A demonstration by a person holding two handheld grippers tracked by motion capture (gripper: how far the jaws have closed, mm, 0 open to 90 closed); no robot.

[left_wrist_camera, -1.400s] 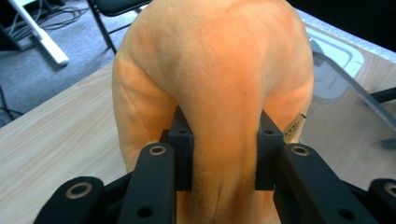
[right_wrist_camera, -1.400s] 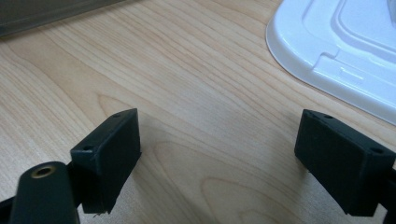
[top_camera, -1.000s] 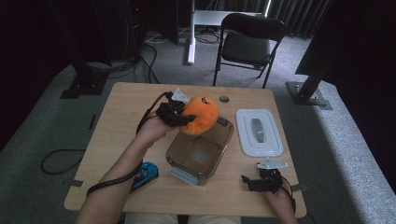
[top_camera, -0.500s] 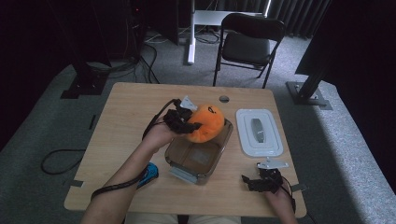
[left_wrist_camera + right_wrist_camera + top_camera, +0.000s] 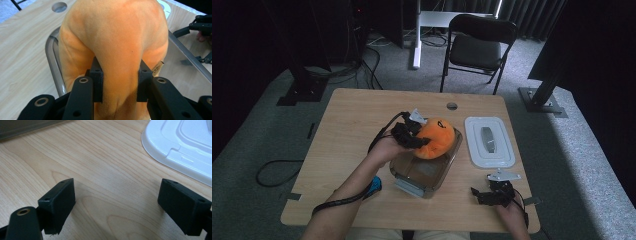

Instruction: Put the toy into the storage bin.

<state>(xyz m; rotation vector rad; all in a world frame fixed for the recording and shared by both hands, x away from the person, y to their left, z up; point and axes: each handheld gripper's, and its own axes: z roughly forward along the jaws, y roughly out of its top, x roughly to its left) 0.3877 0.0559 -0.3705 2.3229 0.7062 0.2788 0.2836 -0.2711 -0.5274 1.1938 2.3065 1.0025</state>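
Since the earlier frames, the left gripper is coming down w/ the orange plush toy, so the toy is now sitting lower, at the far end of the clear container rather than hovering above it. Judging from that, the drop-in step is nearly done; the toy probably just needs lowering fully inside before release.

Going left to right on the table: a blue object is lying near the front edge, partly hidden by the person's left forearm. Next, the left gripper is clamping the plush toy; in the left gripper view its pads are pressing deep into the soft fabric, jaws fairly close together w/ the toy bulging out around them. Below the toy, the container's rim is showing, so the toy is over or just entering the container; can't tell if it's touching the bottom yet. Further right, the white lid is lying flat, apart from the container. Right-most, near the front edge, the right gripper is resting just over the table, not moving, jaws standing wide apart w/ nothing between them.
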